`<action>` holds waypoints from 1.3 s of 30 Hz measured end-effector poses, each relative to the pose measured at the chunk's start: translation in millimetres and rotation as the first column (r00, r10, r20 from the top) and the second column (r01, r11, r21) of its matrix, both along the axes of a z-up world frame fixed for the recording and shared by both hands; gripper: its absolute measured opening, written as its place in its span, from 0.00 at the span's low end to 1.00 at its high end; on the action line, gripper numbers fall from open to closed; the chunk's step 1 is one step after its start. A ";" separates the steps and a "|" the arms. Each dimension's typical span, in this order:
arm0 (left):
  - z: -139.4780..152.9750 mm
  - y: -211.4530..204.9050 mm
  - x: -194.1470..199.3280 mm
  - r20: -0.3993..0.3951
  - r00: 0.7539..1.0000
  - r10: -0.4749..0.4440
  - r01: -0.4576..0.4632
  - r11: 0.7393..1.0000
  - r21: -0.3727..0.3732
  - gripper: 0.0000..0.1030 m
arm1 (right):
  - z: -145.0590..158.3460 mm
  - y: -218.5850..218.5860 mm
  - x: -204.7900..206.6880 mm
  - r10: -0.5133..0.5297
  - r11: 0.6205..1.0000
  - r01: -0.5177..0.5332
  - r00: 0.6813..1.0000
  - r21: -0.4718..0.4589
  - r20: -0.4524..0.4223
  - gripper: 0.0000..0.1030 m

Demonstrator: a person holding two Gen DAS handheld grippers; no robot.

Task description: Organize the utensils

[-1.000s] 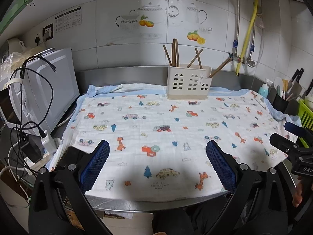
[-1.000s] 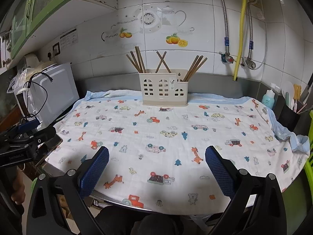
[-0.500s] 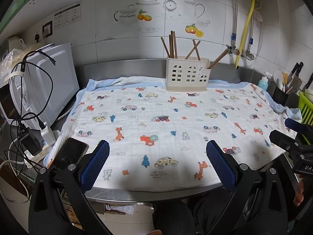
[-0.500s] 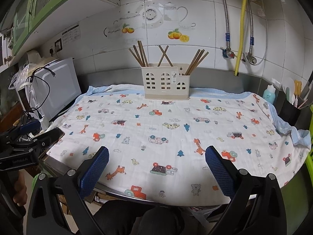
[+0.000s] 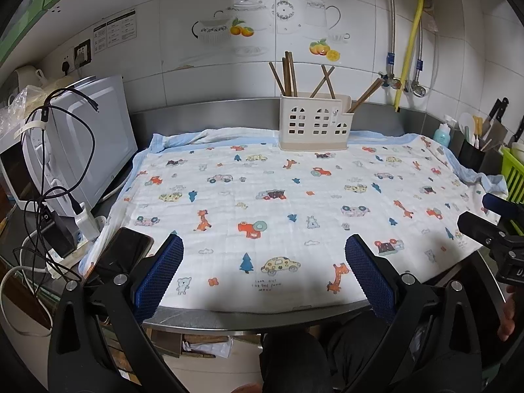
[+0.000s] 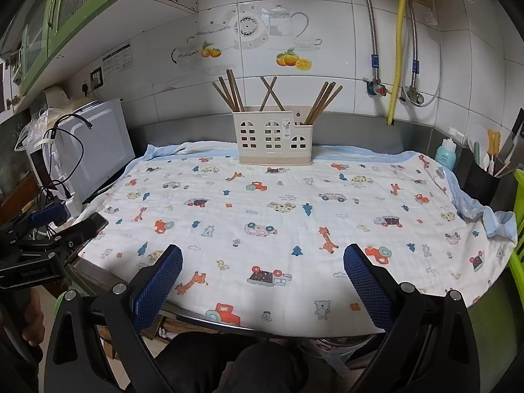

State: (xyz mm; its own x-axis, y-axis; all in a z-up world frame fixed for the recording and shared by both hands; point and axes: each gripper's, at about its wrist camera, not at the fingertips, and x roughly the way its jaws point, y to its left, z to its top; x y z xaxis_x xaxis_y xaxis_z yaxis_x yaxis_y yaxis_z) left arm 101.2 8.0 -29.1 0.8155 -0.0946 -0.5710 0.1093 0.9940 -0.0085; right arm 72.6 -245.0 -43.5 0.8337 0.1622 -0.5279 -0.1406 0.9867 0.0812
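The chopsticks [image 6: 234,90] stand in a cream utensil holder [image 6: 273,137] at the far edge of the table [image 5: 229,319], against the steel backsplash: one bunch leans left in the left compartment, a pair crosses in the middle, and another bunch leans right out of the lower right compartment. The holder rests on a cloth [image 6: 294,216] printed with cars and giraffes, which otherwise lies bare, so the sorting looks finished or nearly so. Both tools sit at the near edge, well apart from the holder, which lies straight ahead of each and across the whole cloth. The left tool [image 5: 263,270] is released and empty, its blue pads wide apart; the right tool [image 6: 262,276] is likewise spread and holds nothing. The holder sits closer to centre in the right wrist view, so the right hand seems slightly better placed to reach forward. The sticks' long axes run roughly upright, so any grasp would likely come from above.
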 end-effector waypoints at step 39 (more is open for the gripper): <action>-9.7 -5.3 -3.5 -0.027 1.000 -0.002 0.003 1.000 0.016 0.95 | -2.2 2.7 -2.5 0.007 1.000 -0.007 1.000 -0.008 -0.008 0.93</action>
